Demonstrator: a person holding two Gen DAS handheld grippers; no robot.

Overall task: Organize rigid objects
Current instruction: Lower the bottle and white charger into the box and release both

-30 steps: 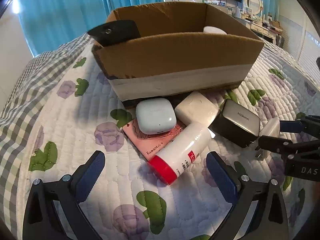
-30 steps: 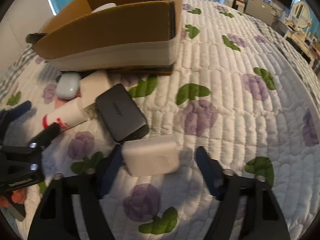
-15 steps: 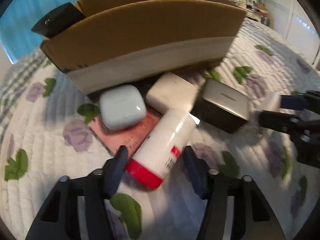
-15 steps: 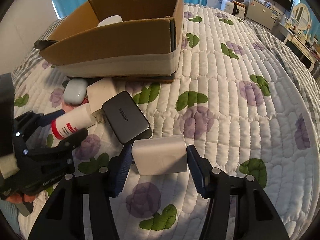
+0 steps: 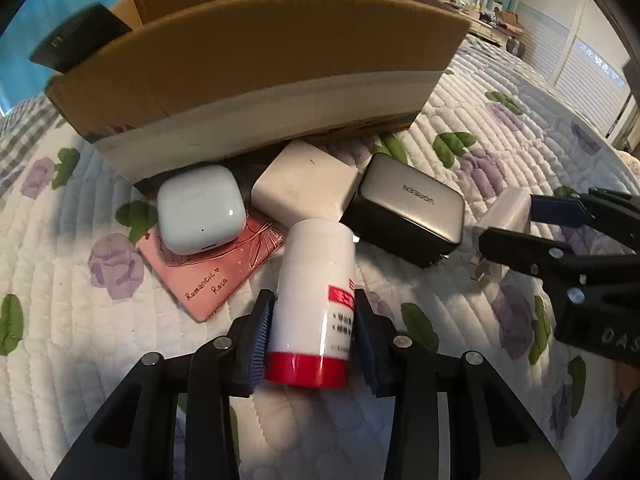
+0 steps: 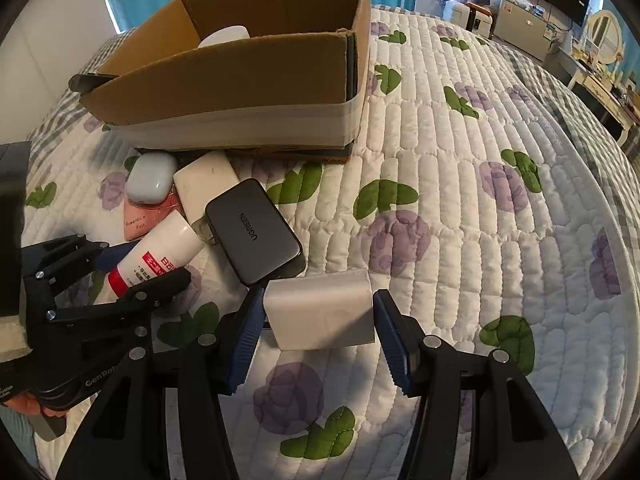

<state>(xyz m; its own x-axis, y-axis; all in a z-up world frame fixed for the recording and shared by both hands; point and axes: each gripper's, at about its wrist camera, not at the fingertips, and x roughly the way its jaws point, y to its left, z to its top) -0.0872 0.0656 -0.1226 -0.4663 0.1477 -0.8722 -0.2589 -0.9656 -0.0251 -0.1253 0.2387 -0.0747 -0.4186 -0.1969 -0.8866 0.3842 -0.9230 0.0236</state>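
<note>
Gripping on both sides: bottle left, white charger right

Clamping the white bottle [image 5: 312,304]: left hand-held gripper [image 5: 314,338] has both blue pads against the bottle's sides, just above the red cap [image 5: 305,370]. Bottle lies on the bed quilt [image 5: 60,360], cap end toward the camera, far end touching the white block [image 5: 306,184] and near the dark charger [image 5: 412,208].

Right hand-held gripper [image 6: 320,336] straddles the white charger [image 6: 322,312]. Left pad looks in contact with its side; right pad is at the other edge, but contact there is hard to confirm, so I can't tell whether it's fully closed on it. Charger sits on the quilt, just beside the dark charger's near corner.

Outward from there:
- Dark charger, "UGREEN" on top, lies flat between the white charger and the white block, touching the block.
- Earbud case [image 5: 200,208] rests on top of the pink card [image 5: 212,268], lettered "Romantic Rose"; card lies flat on the quilt, left of the bottle.
- Cardboard box [image 6: 240,92] stands open behind the pile, white tape band round its base. White block and earbud case sit close to its front wall.
- Something white and rounded [image 6: 226,36] shows inside the box, mostly hidden by the wall.
- Black object [image 5: 80,40] sticks out at the box's left corner.
</note>
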